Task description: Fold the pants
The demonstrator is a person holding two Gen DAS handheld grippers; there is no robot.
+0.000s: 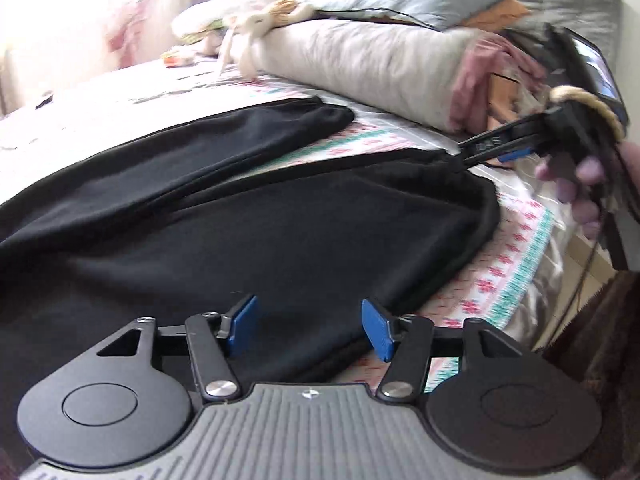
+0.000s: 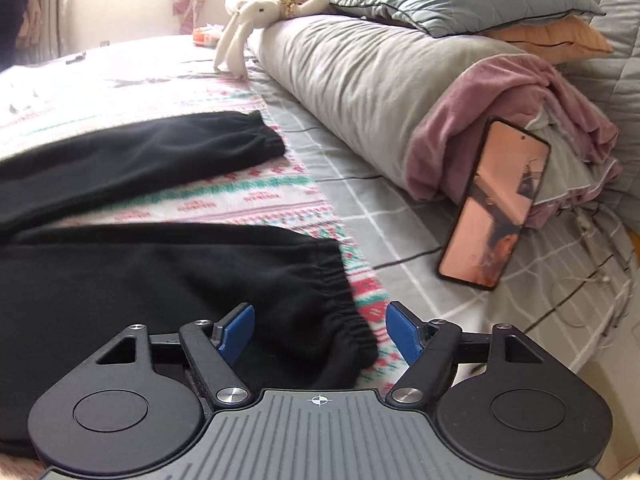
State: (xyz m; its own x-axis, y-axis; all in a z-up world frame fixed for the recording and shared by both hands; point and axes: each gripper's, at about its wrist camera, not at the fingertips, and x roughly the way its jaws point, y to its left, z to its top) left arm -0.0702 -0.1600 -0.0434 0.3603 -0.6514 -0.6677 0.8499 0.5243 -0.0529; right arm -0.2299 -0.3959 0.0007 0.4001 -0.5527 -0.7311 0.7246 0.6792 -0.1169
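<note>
Between folds: pants (image 2: 160, 272) spread flat on blanket (image 2: 256, 196), legs apart, cuffs toward phone (image 2: 494, 204). Left gripper (image 1: 308, 326) and right gripper (image 2: 320, 330) both released, nothing grasped (pads clear of cloth). Next, probably: regrip near leg, lay over far leg.

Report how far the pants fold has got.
Done: the black pants lie spread flat on the patterned blanket, both legs apart, cuffs unfolded. In hand: nothing; the left gripper and right gripper stand with jaws open above the cloth. Left: every fold, starting with laying one leg over the other.
</note>
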